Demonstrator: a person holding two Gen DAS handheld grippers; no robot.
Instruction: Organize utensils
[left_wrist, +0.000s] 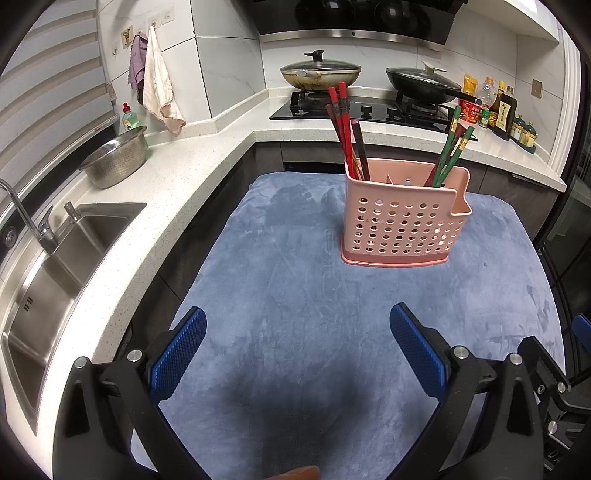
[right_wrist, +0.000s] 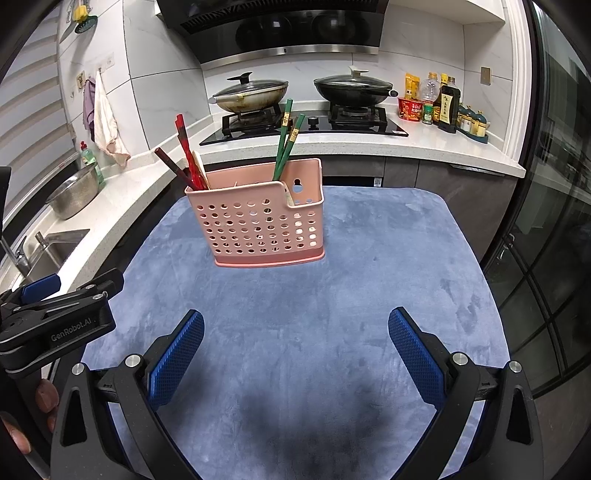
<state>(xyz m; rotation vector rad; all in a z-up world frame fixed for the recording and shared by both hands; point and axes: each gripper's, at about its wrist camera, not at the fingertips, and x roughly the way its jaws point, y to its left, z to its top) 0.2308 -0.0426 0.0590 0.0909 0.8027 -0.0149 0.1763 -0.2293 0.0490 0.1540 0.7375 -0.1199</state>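
Both grippers' jaws wide apart, pink caddy (right_wrist: 264, 225) mid blue mat (right_wrist: 369, 295), edges well apart.

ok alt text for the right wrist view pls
A pink perforated utensil holder stands on a blue cloth, red chopsticks at its left end, green chopsticks toward the right. The open right gripper hovers empty before it.

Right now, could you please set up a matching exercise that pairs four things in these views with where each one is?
Things:
1. red chopsticks
2. green chopsticks
3. steel colander
4. pink holder

Places:
a. on the blue cloth
b. in the holder's left end
c. on the white counter near the sink
d. in the holder's right part

Pairs: 1-b, 2-d, 3-c, 4-a
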